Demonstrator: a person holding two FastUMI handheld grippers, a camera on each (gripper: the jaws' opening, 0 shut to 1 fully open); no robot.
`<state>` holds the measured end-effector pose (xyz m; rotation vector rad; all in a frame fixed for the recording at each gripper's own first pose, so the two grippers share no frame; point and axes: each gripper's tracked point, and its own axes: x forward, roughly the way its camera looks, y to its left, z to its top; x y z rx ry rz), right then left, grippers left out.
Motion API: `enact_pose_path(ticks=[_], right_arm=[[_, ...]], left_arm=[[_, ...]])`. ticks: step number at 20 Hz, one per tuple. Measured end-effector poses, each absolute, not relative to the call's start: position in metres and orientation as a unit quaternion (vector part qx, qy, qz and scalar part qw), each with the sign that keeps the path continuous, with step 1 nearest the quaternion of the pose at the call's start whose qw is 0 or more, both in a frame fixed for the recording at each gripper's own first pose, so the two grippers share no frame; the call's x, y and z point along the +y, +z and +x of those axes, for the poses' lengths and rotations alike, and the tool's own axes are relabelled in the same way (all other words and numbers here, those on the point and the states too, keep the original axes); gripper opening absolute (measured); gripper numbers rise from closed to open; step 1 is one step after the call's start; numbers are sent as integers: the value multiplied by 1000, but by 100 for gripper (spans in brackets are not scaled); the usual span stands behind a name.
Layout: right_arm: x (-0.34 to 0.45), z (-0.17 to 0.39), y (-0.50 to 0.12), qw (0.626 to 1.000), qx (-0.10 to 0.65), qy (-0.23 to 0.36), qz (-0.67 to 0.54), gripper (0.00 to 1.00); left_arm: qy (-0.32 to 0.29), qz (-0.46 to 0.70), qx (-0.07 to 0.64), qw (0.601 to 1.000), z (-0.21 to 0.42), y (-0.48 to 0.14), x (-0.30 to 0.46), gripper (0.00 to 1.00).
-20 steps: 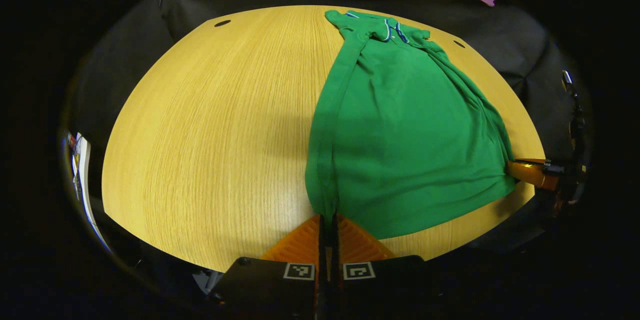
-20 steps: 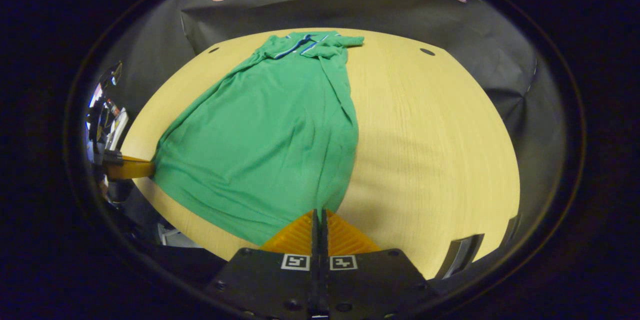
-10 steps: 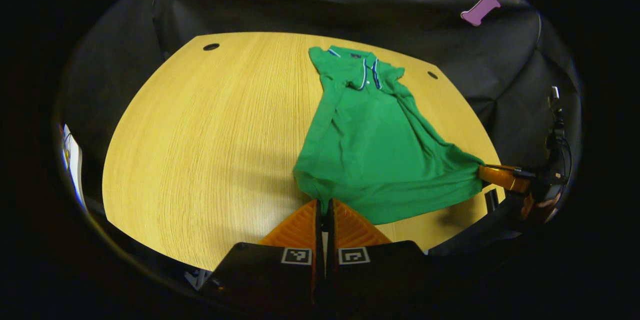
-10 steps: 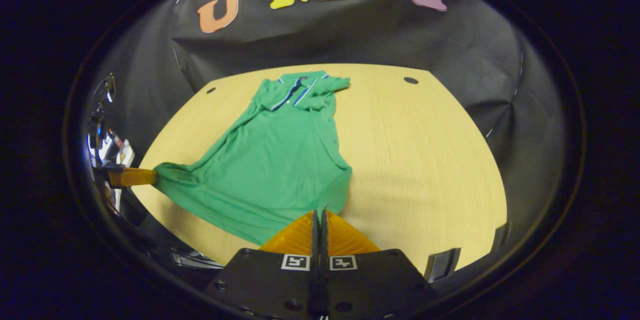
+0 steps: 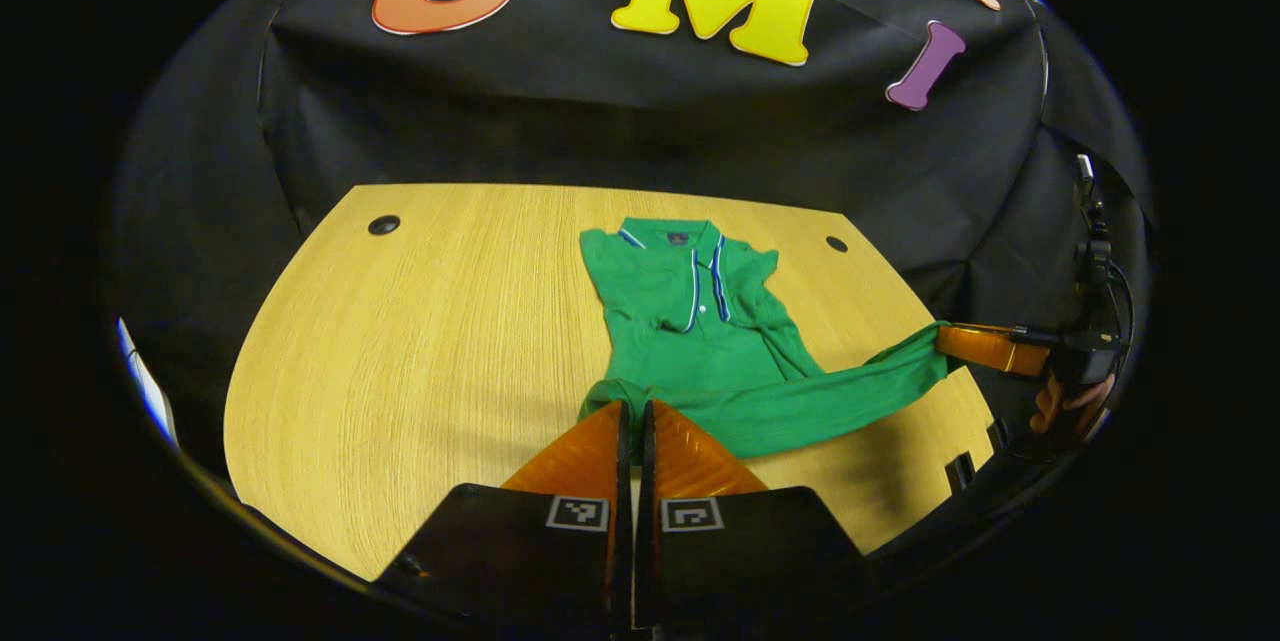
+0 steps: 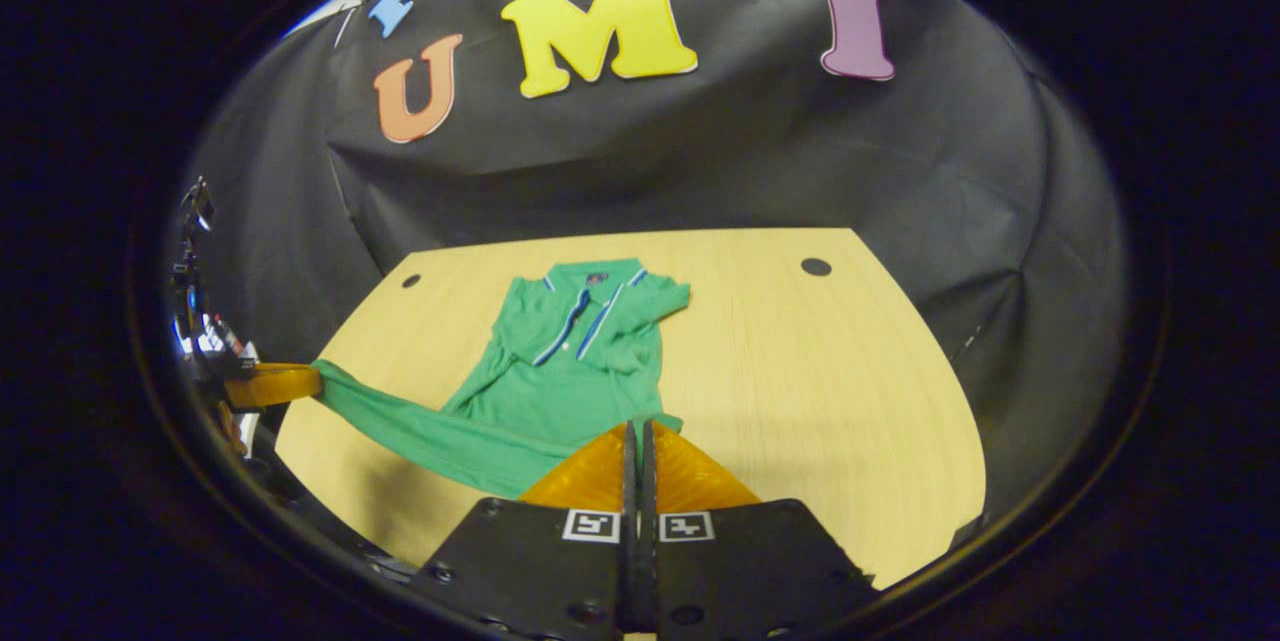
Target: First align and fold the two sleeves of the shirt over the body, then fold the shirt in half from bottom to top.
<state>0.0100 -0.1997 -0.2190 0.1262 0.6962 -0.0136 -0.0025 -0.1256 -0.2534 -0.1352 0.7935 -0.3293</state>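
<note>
While both grippers pinch the hem, the shirt's lower edge hangs lifted above the table.
Shirt (image 5: 700,321): green, collar end flat on the far part of the table (image 5: 420,321); bottom hem raised, stretched between the two grippers.
Left gripper (image 5: 630,413): fingers closed on one hem corner.
Right gripper (image 6: 637,431): fingers closed on the other hem corner.
Sleeves: folded over the body.

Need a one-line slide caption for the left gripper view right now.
Left gripper and right gripper hold the green shirt's bottom hem lifted above the wooden table.
</note>
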Motion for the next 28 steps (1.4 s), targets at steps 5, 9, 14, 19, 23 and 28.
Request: enact_pose_path(ticks=[5,9,14,19,23,28], right_arm=[[-207,89,-201,943,330,-14,46,0],[-214,165,-196,948,315,-11,39,0],[-216,258,-205,950,307,-16,62,1],[-220,311,-227,951,302,-13,60,0],[-221,327,-257,948,316,-9,45,0],[-224,329,-276,945,327,-3,12,29]], left_arm=[[-152,-73,348,922,82,-247,-137,6],[-146,-89,331,928,156,-252,-146,6],[-115,-107,321,934,237,-270,-148,7],[-84,-81,307,945,291,-295,-141,7],[-76,-62,318,943,308,-328,-144,10],[-46,-45,352,934,303,-353,-139,29]])
